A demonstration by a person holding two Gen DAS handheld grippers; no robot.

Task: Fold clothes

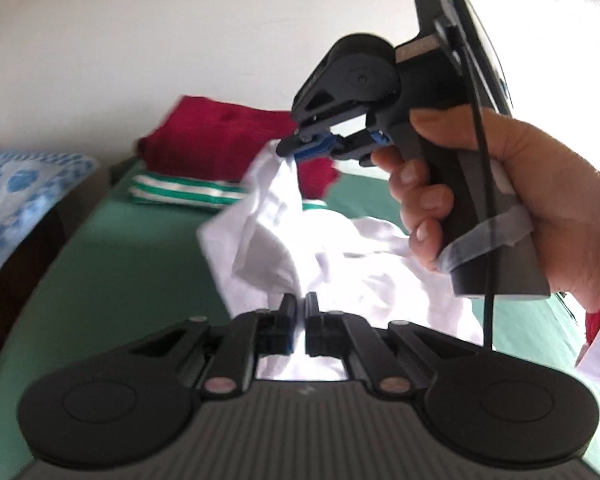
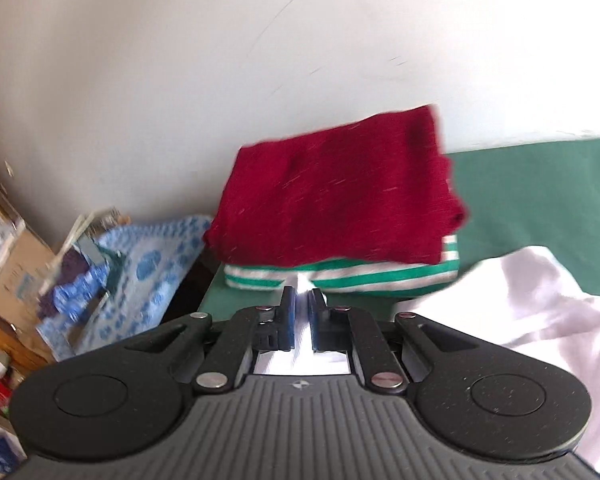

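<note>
We have the left gripper (image 1: 299, 312) and right gripper (image 1: 300, 148) fingers each pinched tight on the white garment (image 1: 340, 264), lifting it off the green bed (image 1: 140, 240) to spread it for folding, near the folded red sweater (image 2: 332, 192) stack.

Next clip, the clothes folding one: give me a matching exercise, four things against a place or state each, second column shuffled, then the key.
Things:
1. white garment
2. red garment
3. green-and-white striped garment
4. blue patterned cloth

Places or states:
A. folded, on top of the pile
B. off the green surface, at its left side
C. folded, at the bottom of the pile
D. unfolded, pinched by both the left hand-held gripper and the right hand-held gripper

Pairs: 1-D, 2-A, 3-C, 4-B
</note>
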